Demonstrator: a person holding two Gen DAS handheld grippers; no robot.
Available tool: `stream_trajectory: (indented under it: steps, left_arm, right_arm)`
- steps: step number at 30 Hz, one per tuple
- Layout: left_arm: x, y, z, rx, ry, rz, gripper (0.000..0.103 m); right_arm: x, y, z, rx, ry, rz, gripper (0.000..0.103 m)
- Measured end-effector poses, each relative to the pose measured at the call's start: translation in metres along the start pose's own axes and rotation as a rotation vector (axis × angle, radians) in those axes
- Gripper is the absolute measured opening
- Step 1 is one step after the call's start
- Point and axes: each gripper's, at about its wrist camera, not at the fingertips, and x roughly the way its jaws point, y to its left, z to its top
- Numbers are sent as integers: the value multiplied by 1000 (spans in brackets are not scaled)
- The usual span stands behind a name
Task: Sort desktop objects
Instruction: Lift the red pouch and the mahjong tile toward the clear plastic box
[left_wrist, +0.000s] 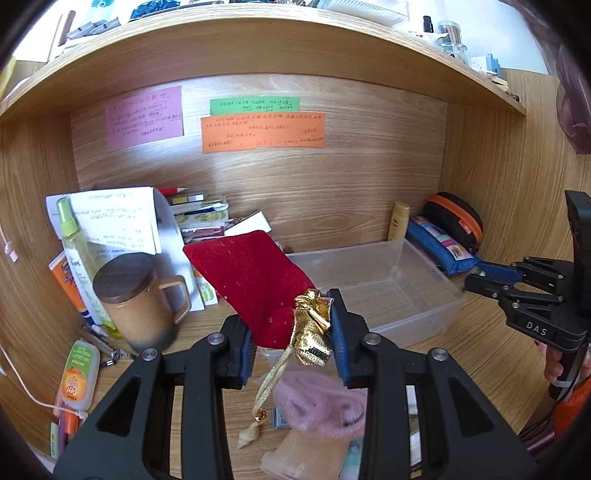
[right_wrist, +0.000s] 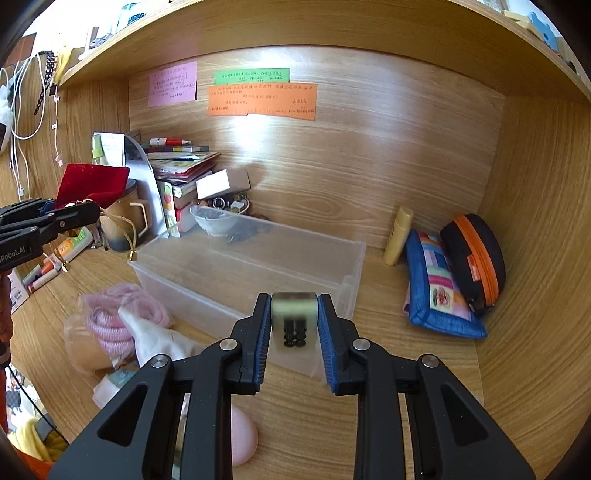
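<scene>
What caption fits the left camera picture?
Left gripper lifts a red pouch near a clear bin.

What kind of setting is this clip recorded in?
Probably a home or dorm study desk: handwritten coloured paper notes stuck on the wood-grain back panel, stacked books, and a brown lidded ceramic mug.

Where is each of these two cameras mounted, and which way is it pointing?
Left wrist: rides the left gripper, looking forward over a red pouch it grips toward the desk's back wall; the right gripper and a hand show at right.
Right wrist: rides the right gripper, which holds a small block, facing the same wall; the left gripper shows at left.
Shared: clear bin, pouch, orange note.
</scene>
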Motion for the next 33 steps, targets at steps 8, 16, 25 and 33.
stream_trajectory:
  steps: [8,16,25,33]
  left_arm:
    - [15,-6,18,20,3,-25,34]
    - [41,-8,29,35,43,-61,34]
    - [52,-10,23,51,64,-84,34]
    - [59,-15,18,58,82,-113,34]
  right_arm:
    - [14,0,22,-25,-18,5,22]
    - [37,-1,39,-51,-6,7,22]
    - [32,-19,9,-9,62,7,22]
    - [43,-23,-48,35,223,42,23]
